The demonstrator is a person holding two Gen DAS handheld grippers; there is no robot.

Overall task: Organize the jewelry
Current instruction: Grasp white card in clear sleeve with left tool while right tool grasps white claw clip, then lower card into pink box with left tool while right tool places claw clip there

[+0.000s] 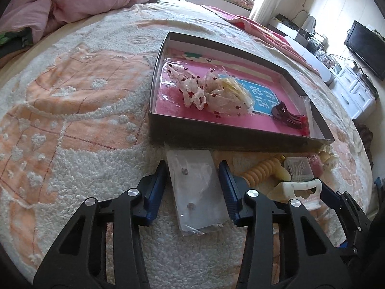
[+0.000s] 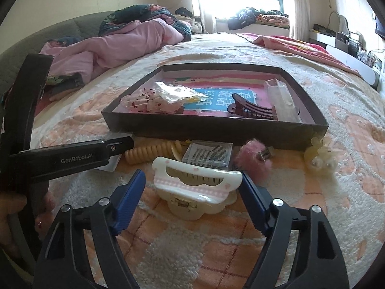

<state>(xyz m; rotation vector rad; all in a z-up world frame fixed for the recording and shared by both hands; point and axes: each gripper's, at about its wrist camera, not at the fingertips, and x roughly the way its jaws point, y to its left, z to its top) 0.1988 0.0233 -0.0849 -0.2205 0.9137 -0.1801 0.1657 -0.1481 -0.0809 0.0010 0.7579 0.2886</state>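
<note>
- Two grippers work low over a fluffy peach-and-white blanket (image 1: 79,110) on a bed, just in front of a shallow dark tray (image 2: 214,126).
- The left gripper (image 1: 195,166) has its blue fingers (image 1: 157,180) either side of a flat clear plastic packet (image 1: 197,190) lying on the blanket; the right finger touches the packet's edge, the left one sits just beside it.
- The right gripper (image 2: 192,180) is set wide around a white-and-pink hair claw (image 2: 197,187); its right finger touches the claw's end, while a small gap shows at the left finger.
- Behind the claw lie a peach spiral hair tie (image 2: 149,153), a small clear box of clips (image 2: 208,155), a pink fluffy clip (image 2: 252,161) and a pale yellow flower piece (image 2: 320,157).
- Inside the tray are a crumpled spotted wrapper (image 1: 199,89), a dark red hair claw (image 2: 250,110) and a clear plastic box (image 2: 281,98).
</note>
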